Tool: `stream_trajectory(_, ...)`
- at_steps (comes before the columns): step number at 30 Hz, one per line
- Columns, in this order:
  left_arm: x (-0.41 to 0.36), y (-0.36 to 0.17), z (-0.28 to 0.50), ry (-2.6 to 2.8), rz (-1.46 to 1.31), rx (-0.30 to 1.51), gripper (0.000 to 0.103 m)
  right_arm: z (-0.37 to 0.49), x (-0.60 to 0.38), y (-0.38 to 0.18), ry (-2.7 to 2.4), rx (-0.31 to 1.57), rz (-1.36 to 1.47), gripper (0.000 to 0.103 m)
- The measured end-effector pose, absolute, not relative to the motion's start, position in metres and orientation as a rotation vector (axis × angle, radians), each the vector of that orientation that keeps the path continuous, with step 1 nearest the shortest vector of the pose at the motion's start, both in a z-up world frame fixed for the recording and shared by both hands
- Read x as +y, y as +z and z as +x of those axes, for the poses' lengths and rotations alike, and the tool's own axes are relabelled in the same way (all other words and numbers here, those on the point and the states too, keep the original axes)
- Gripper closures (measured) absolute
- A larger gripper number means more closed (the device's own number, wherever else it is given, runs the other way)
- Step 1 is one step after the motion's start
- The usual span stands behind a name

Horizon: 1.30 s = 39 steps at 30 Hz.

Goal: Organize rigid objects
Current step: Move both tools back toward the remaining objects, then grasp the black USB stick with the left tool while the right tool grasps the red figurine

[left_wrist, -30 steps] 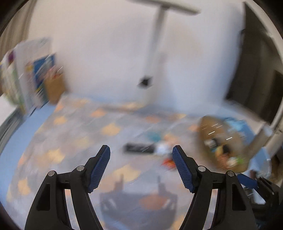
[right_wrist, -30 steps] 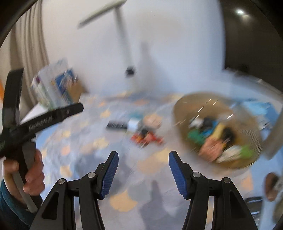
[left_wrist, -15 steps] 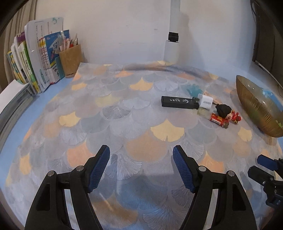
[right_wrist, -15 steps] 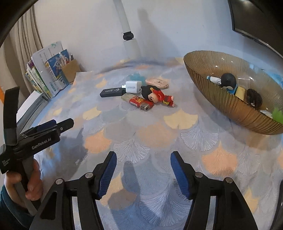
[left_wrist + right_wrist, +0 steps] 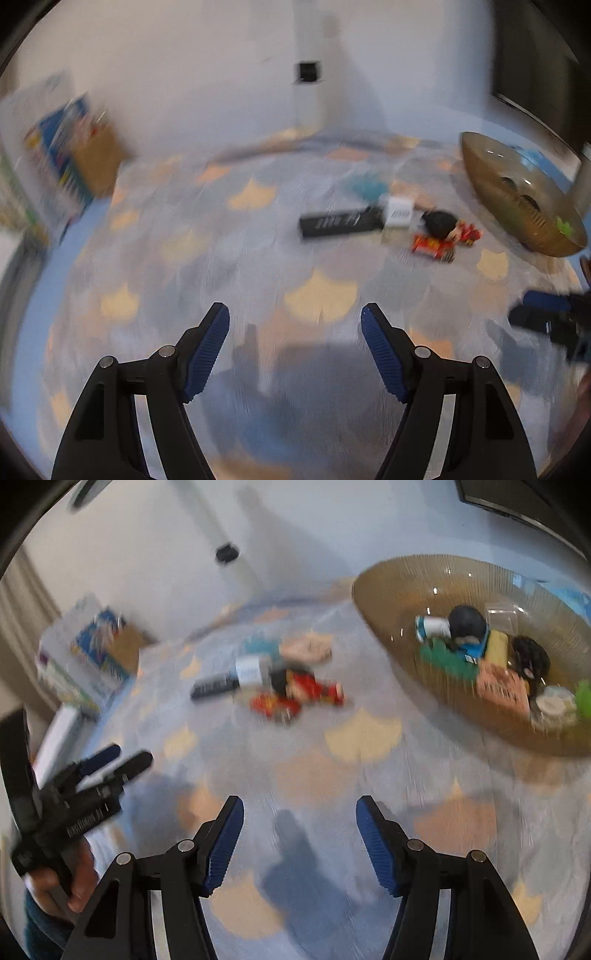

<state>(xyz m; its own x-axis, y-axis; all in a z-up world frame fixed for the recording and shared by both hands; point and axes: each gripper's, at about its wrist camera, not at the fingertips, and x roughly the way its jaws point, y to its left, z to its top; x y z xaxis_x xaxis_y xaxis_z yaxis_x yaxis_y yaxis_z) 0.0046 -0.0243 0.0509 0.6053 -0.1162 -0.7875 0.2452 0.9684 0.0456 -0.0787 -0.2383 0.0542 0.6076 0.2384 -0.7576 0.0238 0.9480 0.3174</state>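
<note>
Both views are motion-blurred. A small cluster lies on the patterned mat: a black stick (image 5: 340,223) (image 5: 214,686), a white charger (image 5: 399,214) (image 5: 251,672), a red lighter (image 5: 430,246) (image 5: 273,705), a red toy figure with a black head (image 5: 452,227) (image 5: 310,686), a teal item (image 5: 367,188) and a pink flat piece (image 5: 306,650). A ribbed amber glass bowl (image 5: 491,184) (image 5: 391,602) at the right holds several small objects. My left gripper (image 5: 295,325) (image 5: 118,757) is open and empty, short of the cluster. My right gripper (image 5: 299,812) is open and empty; one finger (image 5: 543,306) shows at the right of the left wrist view.
Books and a brown pen holder (image 5: 99,166) (image 5: 125,646) stand at the far left by the wall. A white lamp post (image 5: 308,85) rises at the back. A dark screen (image 5: 517,498) hangs at the upper right.
Both grippers have swung and tilted, so both views have turned blurry. The right gripper now looks down into the bowl from higher. Both stay open and empty; the objects have not moved.
</note>
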Motion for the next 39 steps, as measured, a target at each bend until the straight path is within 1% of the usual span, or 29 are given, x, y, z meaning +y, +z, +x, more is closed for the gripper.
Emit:
stream_trajectory(3,-0.032,0.054,0.033,-0.291,0.243,0.889,0.03,-0.054,-0.239,0.056,0.078,0.901,0.313,0.041)
stream_trajectory(6,-0.038,0.042,0.059,-0.354,0.289,0.93,0.03,-0.036,-0.237,0.046,0.054,0.887,0.347,0.041)
stream_trajectory(13,-0.052,0.022,0.098,-0.488,0.402,0.932,0.03,-0.009,-0.234,0.038,-0.017,0.839,0.349,0.041)
stream_trajectory(18,-0.062,0.019,0.114,-0.588,0.41,0.939,0.03,0.003,-0.232,0.037,-0.018,0.819,0.315,0.041)
stream_trajectory(22,-0.074,0.016,0.112,-0.627,0.428,0.933,0.031,0.009,-0.23,0.038,-0.002,0.819,0.324,0.041)
stream_trajectory(23,-0.075,0.017,0.11,-0.637,0.428,0.934,0.036,0.008,-0.229,0.038,-0.001,0.821,0.32,0.043)
stream_trajectory(24,-0.076,0.017,0.109,-0.648,0.421,0.935,0.054,0.006,-0.228,0.038,-0.001,0.821,0.313,0.047)
stream_trajectory(25,-0.077,0.02,0.105,-0.659,0.411,0.939,0.062,0.005,-0.227,0.038,0.007,0.826,0.311,0.051)
stream_trajectory(26,-0.079,0.021,0.103,-0.643,0.421,0.938,0.071,0.003,-0.225,0.038,0.011,0.83,0.309,0.064)
stream_trajectory(27,-0.08,0.022,0.099,-0.623,0.43,0.936,0.077,0.002,-0.224,0.038,0.019,0.835,0.31,0.075)
stream_trajectory(28,-0.08,0.024,0.096,-0.61,0.429,0.937,0.079,0.001,-0.223,0.037,0.03,0.841,0.315,0.079)
stream_trajectory(29,-0.079,0.025,0.093,-0.598,0.418,0.943,0.081,-0.001,-0.221,0.037,0.049,0.839,0.324,0.086)
stream_trajectory(30,-0.078,0.026,0.091,-0.586,0.406,0.951,0.081,-0.003,-0.218,0.038,0.063,0.837,0.325,0.091)
stream_trajectory(32,-0.07,0.029,0.084,-0.545,0.356,0.976,0.081,-0.008,-0.212,0.04,0.086,0.832,0.315,0.092)
stream_trajectory(37,-0.042,0.031,0.058,-0.449,0.243,1.026,0.081,-0.028,-0.202,0.049,0.143,0.833,0.273,0.092)
stream_trajectory(38,-0.036,0.033,0.052,-0.431,0.231,1.031,0.081,-0.03,-0.201,0.05,0.156,0.845,0.264,0.09)
stream_trajectory(39,-0.033,0.032,0.048,-0.414,0.229,1.031,0.081,-0.029,-0.201,0.052,0.156,0.86,0.247,0.082)
